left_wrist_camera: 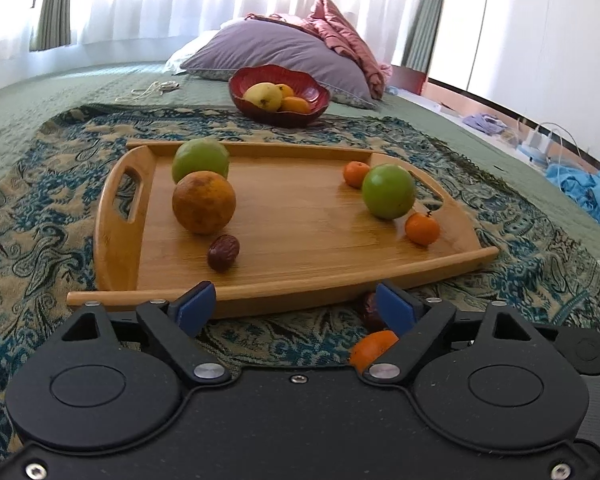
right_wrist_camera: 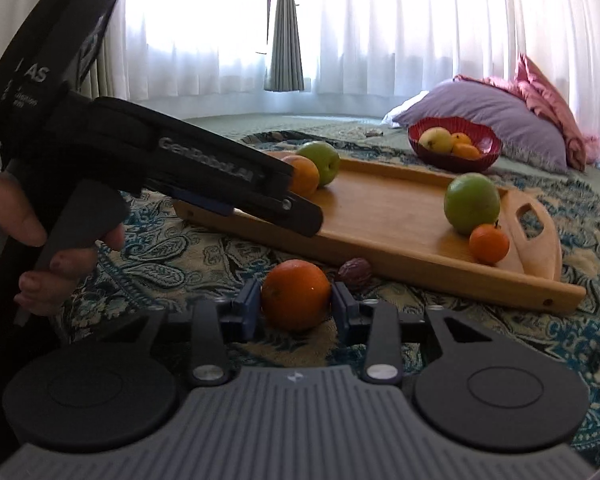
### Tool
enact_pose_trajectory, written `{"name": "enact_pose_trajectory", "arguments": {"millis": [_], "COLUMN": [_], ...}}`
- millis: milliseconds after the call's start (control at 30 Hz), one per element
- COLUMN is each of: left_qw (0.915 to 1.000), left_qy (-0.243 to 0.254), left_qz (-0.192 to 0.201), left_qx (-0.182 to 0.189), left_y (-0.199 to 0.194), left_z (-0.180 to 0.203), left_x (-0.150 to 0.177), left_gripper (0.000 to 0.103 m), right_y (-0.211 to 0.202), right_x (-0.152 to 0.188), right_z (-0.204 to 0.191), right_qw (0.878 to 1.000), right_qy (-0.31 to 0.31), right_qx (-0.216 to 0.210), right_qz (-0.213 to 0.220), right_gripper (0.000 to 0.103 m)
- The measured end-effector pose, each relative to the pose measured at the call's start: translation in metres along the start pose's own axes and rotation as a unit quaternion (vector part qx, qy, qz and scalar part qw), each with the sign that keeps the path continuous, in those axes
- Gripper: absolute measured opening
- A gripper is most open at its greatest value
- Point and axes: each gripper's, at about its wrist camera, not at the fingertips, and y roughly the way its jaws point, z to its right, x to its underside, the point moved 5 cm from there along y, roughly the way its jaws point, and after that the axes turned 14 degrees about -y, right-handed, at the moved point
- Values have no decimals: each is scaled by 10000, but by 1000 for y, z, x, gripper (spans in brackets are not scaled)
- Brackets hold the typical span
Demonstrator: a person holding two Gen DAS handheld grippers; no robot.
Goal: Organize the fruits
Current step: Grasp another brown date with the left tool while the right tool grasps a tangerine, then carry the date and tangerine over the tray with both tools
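Note:
A wooden tray [left_wrist_camera: 300, 236] lies on a patterned cloth and holds two green fruits [left_wrist_camera: 388, 191], a large orange [left_wrist_camera: 203, 202], two small tangerines [left_wrist_camera: 422, 228] and a dark date [left_wrist_camera: 223, 253]. A red bowl [left_wrist_camera: 279, 94] behind it holds a yellow fruit and oranges. My left gripper [left_wrist_camera: 298, 306] is open and empty before the tray's near edge. My right gripper [right_wrist_camera: 296, 303] has its pads against both sides of an orange [right_wrist_camera: 296, 294] that rests on the cloth. A second date [right_wrist_camera: 355, 273] lies just beyond it. The same orange [left_wrist_camera: 372, 349] shows under my left gripper's right finger.
A purple pillow [left_wrist_camera: 280, 54] and a pink blanket [left_wrist_camera: 344, 36] lie behind the bowl. White curtains fill the back. Blue cloth [left_wrist_camera: 592, 196] and cables lie on the floor at the right. The left gripper's body [right_wrist_camera: 148, 160] crosses the right wrist view.

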Motion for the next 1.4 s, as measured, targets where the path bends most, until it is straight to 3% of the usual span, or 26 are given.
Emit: {"name": "enact_pose_trajectory", "arguments": {"millis": [267, 467, 667, 1400], "left_qw": [9997, 9991, 9992, 9998], "left_qy": [-45, -60, 1, 70], "left_qz": [-121, -237, -230, -190], "left_qx": [196, 355, 331, 34], "left_y": [1, 9, 17, 40], "left_z": [10, 25, 39, 48], "left_x": [8, 21, 26, 34], "left_gripper": [47, 43, 31, 20], "right_y": [-23, -41, -47, -43], "right_x": [7, 19, 23, 28], "right_z": [16, 45, 60, 68], "right_qw": [9983, 9928, 9890, 9868], "right_qy": [133, 237, 380, 730], "right_qx": [563, 1162, 1423, 1447], "right_qz": [-10, -188, -145, -64], "right_gripper": [42, 42, 42, 43]}}
